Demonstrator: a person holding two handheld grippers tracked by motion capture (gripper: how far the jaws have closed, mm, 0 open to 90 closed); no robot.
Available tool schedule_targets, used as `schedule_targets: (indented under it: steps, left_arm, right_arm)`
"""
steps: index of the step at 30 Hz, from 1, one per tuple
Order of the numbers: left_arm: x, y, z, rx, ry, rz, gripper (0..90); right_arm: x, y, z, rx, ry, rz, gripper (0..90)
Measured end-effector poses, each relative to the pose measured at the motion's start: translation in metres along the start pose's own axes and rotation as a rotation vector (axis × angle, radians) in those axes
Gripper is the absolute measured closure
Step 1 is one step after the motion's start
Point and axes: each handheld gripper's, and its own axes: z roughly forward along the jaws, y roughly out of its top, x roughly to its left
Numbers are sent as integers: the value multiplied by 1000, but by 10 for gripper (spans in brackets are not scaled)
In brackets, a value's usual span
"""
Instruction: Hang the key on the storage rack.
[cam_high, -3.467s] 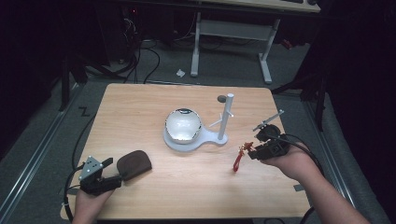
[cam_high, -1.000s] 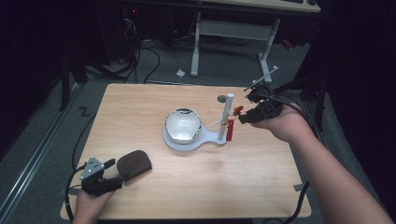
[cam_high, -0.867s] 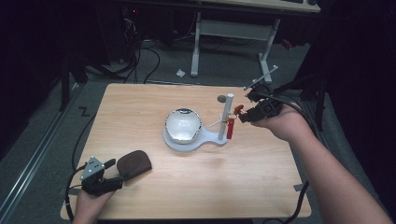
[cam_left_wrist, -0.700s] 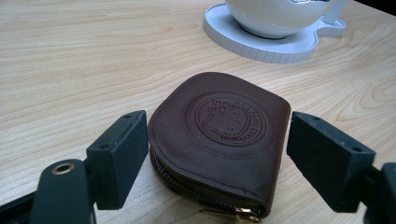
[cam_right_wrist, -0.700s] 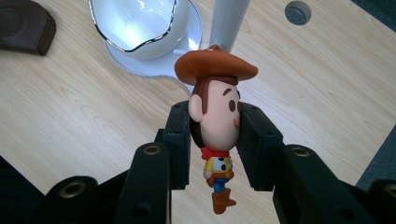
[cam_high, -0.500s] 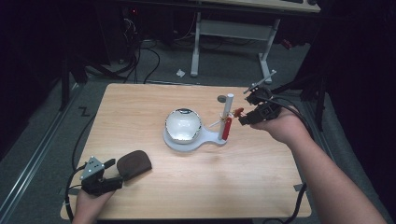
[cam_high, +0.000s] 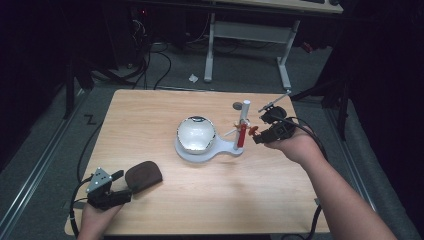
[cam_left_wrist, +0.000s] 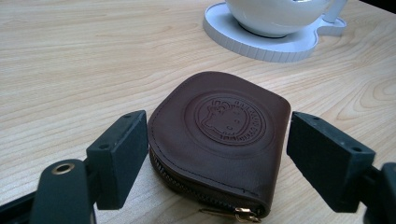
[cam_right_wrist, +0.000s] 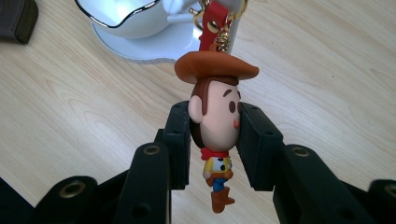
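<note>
Right hand-held gripper (cam_right_wrist: 215, 135): clamped on glossy cowboy figurine (cam_right_wrist: 215, 116), beside white stand (cam_high: 240, 142).
Left hand-held gripper (cam_left_wrist: 215, 154): jaws apart around rounded, embossed brown leather pouch (cam_left_wrist: 224, 135).

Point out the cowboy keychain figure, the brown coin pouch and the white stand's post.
cowboy keychain figure (cam_right_wrist: 215, 119), right gripper view, on its face.
brown coin pouch (cam_left_wrist: 224, 135), left gripper view, on the embossed top.
white stand's post (cam_high: 244, 116), high view, on the upper shaft.

Both grippers black: left gripper (cam_high: 116, 186) w/ grey 3-cornered plate on top. Brass-ringed screw holes in jaw arms. Black cables trail; forearms bare, no sleeves.
</note>
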Motion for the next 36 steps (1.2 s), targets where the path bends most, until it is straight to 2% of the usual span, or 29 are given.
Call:
schedule_targets:
  steps: [11,13,22,28,30,36]
  left_arm:
    - [0,0,0,3,1,3,214]
    - [0,0,0,3,1,2,214]
    - [-1,0,0,6,-1,4,214]
    - [-2,0,1,6,0,8,214]
    - [-1,0,1,7,0,8,214]
    - [-2,0,1,8,3,9,214]
  right_arm:
    - [-6,-12,24,-16,26,27,666]
    - [-9,-14,33,-26,36,36,665]
    - [-9,-15,52,-63,51,61,664]
    - [-10,-16,59,-74,51,73,658]
    - [-11,-18,63,-79,52,71,629]
    - [-11,-21,61,-81,46,78,610]
